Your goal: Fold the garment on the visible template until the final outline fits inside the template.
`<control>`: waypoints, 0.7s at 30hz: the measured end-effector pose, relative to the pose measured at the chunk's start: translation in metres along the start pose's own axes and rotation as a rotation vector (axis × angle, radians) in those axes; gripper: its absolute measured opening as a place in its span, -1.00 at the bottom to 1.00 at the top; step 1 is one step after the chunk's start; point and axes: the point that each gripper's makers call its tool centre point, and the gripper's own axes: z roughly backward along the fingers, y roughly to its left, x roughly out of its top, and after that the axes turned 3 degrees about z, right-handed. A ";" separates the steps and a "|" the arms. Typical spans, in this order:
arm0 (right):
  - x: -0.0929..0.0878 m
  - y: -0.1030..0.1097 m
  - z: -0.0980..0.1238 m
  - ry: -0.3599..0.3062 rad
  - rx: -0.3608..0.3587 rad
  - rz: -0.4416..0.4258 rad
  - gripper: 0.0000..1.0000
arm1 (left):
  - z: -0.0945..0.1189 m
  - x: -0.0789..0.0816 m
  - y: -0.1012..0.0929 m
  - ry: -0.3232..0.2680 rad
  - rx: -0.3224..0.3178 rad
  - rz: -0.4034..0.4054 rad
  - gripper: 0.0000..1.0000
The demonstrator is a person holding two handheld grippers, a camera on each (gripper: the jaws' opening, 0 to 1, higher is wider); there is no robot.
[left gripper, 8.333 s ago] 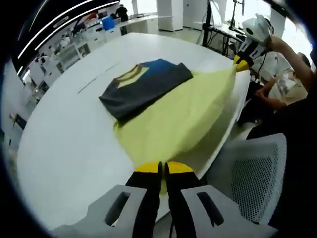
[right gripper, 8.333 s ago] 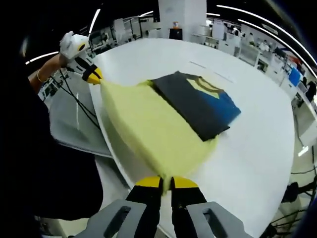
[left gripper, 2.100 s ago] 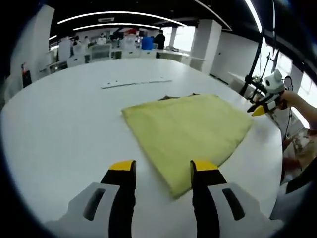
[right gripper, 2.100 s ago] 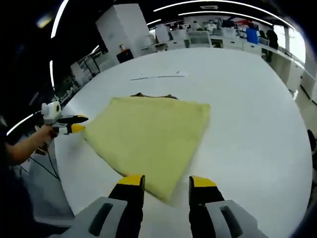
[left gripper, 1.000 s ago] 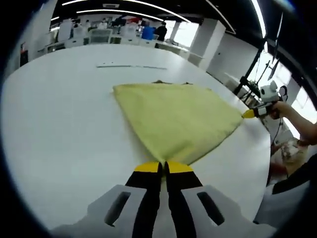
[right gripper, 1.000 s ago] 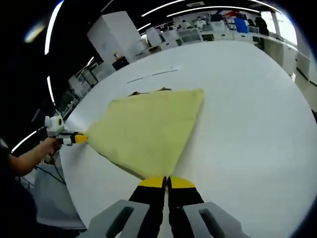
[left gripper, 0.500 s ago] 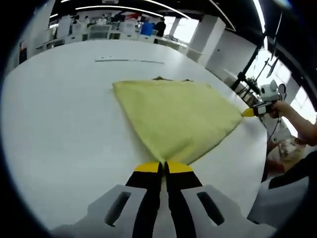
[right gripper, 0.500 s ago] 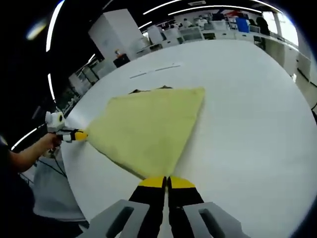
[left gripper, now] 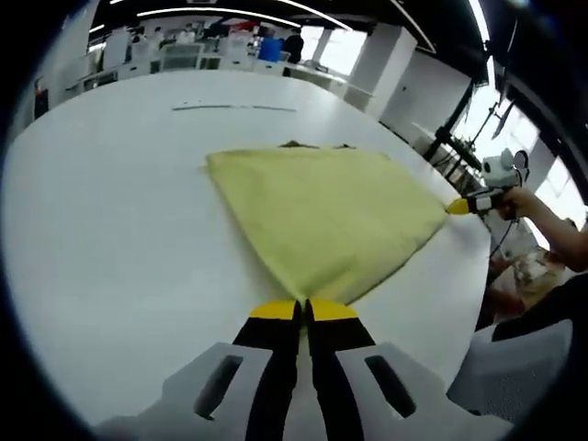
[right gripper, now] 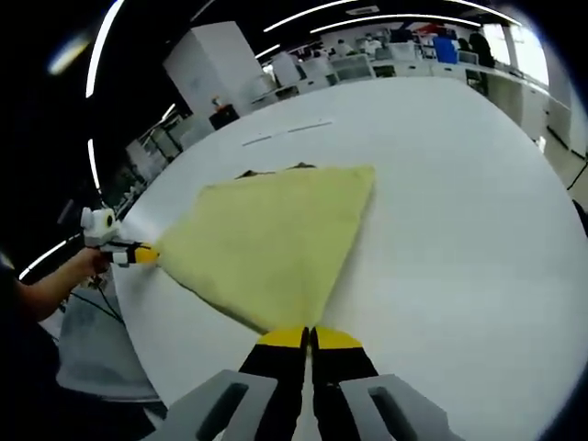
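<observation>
A big round white table (left gripper: 101,230) with a smooth, matte top carries a pale yellow cloth (left gripper: 322,211), soft and slightly fuzzy, spread flat and pulled taut into a kite-like shape with straight edges. A thin dark sliver of garment (left gripper: 308,145) peeks out from under the cloth's far edge; the rest of it is covered. Beyond that, a thin line of tape (left gripper: 234,107) runs across the tabletop.

In the left gripper view, the left gripper (left gripper: 301,310) has its yellow-tipped black jaws pressed together on the cloth's near corner, at the table surface. Off to the right in that view, the right gripper (left gripper: 457,207) pinches the opposite corner near the table's edge, a hand (left gripper: 514,200) behind it.

In the right gripper view the same cloth (right gripper: 266,243) tapers toward the right gripper (right gripper: 307,338), jaws closed on the corner, with the left gripper (right gripper: 147,254) clamped on the far point.
</observation>
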 end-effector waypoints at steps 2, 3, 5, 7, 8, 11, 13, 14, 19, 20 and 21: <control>-0.002 0.001 0.001 -0.003 0.002 0.002 -1.00 | 0.002 -0.002 -0.001 -0.003 0.004 0.009 -0.99; -0.002 0.002 0.002 -0.005 0.002 0.004 -1.00 | 0.003 -0.003 -0.002 -0.006 0.007 0.014 -0.99; -0.003 0.001 0.002 -0.010 -0.003 0.005 -1.00 | 0.004 -0.005 -0.004 -0.009 0.007 0.014 -1.00; -0.003 0.000 0.003 -0.018 -0.007 0.002 -1.00 | 0.004 -0.006 -0.004 -0.013 0.010 0.025 -0.99; -0.003 0.001 0.003 -0.018 -0.007 0.003 -1.00 | 0.005 -0.006 -0.004 -0.017 0.014 0.031 -0.99; -0.003 0.004 0.002 -0.015 -0.012 0.050 -1.00 | 0.005 -0.006 -0.002 -0.033 0.028 0.052 -0.99; -0.003 0.004 0.002 -0.015 -0.018 0.071 -1.00 | 0.005 -0.006 -0.002 -0.037 0.035 0.045 -0.99; -0.003 0.004 0.002 -0.016 -0.020 0.083 -1.00 | 0.005 -0.006 -0.002 -0.039 0.039 0.043 -0.99; -0.001 0.005 0.002 -0.028 -0.030 0.113 -0.99 | 0.007 -0.002 -0.001 -0.072 0.059 0.046 -0.96; -0.001 0.005 0.002 -0.032 -0.032 0.126 -0.96 | 0.007 -0.002 -0.001 -0.075 0.061 0.044 -0.93; 0.000 0.006 0.002 -0.036 -0.033 0.130 -0.90 | 0.008 -0.001 0.000 -0.083 0.066 0.042 -0.90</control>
